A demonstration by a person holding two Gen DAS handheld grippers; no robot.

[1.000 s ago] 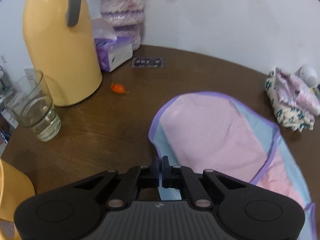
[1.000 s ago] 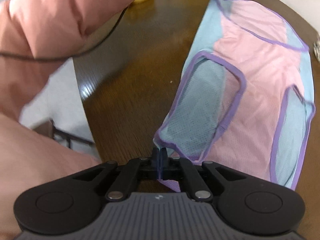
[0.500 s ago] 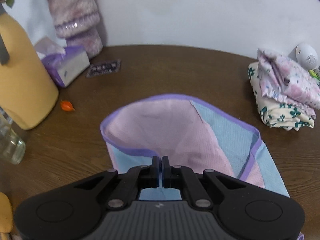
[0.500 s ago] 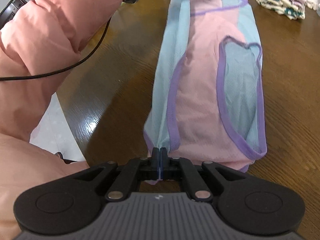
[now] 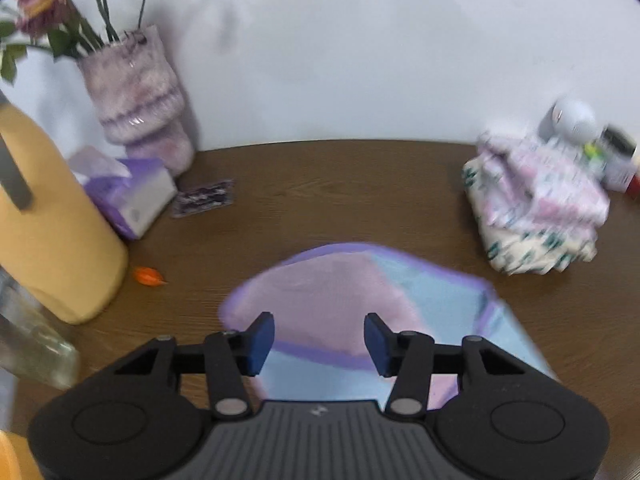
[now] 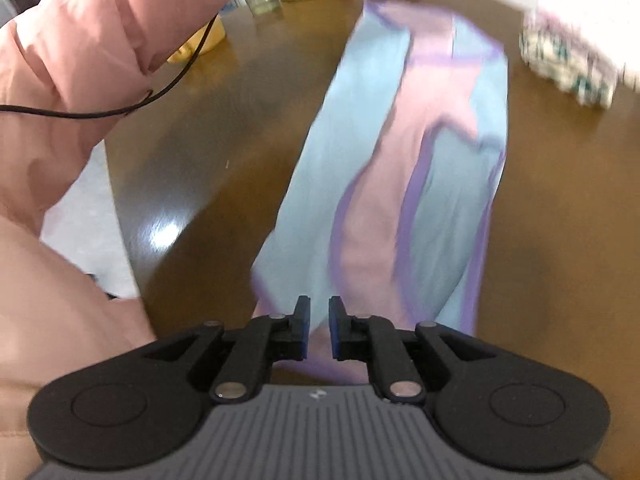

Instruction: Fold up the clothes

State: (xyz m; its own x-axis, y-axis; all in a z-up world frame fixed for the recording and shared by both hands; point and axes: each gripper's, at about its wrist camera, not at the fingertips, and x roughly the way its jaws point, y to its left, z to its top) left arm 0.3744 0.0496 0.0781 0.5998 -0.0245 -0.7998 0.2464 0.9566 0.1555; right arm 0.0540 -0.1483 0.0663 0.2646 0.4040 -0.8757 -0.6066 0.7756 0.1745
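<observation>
Round dark-brown wooden bench carries a pink, pale-blue and purple-trimmed mesh garment, lying folded lengthwise into a long strip. Release step in hand: left tool opening, jaws well apart, nothing pinched; right tool opening too, a narrow gap, cloth beneath, apparently free. Next move likely calls for regripping one end for a crosswise fold.

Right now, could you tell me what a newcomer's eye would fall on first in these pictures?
The pink and blue garment with purple trim, folded lengthwise into a long strip down the middle of the brown table. Next, the big yellow jug at its left edge, and the pile of folded floral clothes on the right.
</observation>
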